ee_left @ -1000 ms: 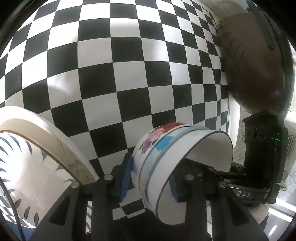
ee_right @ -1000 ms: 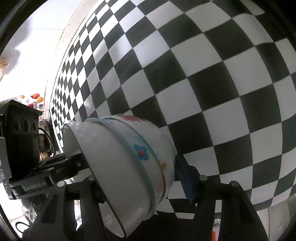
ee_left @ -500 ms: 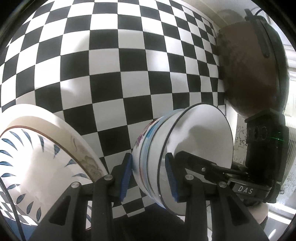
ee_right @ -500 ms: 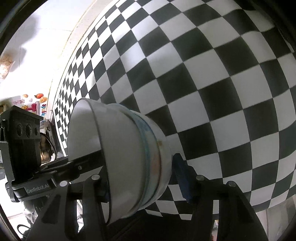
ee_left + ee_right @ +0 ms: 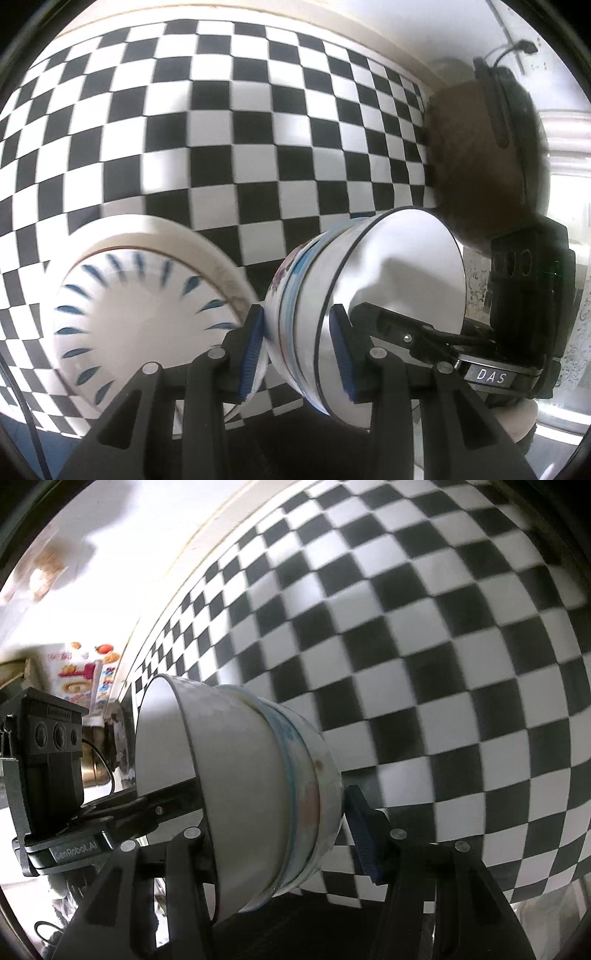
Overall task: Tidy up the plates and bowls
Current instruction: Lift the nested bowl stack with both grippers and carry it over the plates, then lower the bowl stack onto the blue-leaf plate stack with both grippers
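A stack of nested bowls is tipped on its side above the checkered cloth: a white bowl with a dark rim sits inside a blue-banded one and a floral one. My left gripper is shut on the stack's wall, one blue pad outside and one inside. In the right wrist view the same bowl stack fills my right gripper, which is shut on it, its right pad against the floral base. One of the right gripper's fingers reaches into the bowl mouth. A white plate with blue leaf strokes lies at lower left.
The black-and-white checkered cloth covers the table up to a pale wall at the back. A brown rounded object with a black strap stands at the far right. Colourful stickers and clutter show at the left in the right wrist view.
Both grippers have risen with the bowl stack, which has tipped further so its mouth faces sideways. More of the leaf-patterned plate and the back wall have come into view.
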Motion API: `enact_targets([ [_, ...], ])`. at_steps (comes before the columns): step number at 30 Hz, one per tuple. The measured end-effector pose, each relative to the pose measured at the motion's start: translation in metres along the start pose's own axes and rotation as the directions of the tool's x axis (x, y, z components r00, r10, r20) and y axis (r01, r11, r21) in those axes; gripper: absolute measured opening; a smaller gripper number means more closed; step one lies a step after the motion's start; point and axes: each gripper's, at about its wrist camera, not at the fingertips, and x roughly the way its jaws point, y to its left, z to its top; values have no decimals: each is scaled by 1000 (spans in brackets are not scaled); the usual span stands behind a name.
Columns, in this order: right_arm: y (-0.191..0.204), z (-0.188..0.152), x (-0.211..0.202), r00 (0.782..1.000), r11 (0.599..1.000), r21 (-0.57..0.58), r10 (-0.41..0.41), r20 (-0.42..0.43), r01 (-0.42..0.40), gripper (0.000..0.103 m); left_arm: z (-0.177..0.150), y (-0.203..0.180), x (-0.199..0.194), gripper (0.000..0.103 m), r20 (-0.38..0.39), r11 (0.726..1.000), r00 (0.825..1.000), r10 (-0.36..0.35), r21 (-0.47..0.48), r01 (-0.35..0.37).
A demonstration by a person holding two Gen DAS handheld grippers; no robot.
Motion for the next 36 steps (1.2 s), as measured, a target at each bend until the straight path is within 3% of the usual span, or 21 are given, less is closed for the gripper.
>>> enact_targets([
  [7, 45, -3, 21, 999, 997, -71, -1, -45, -2, 56, -17, 38, -29, 32, 33, 998, 999, 18, -59, -16],
  [19, 103, -12, 94, 989, 987, -160, -20, -149, -5, 56, -44, 113, -47, 32, 63, 977, 998, 25, -212, -11],
  [36, 114, -13, 114, 987, 978, -204, -69, -145, 39, 56, -45, 137, -41, 32, 72, 971, 996, 43, -236, -25],
])
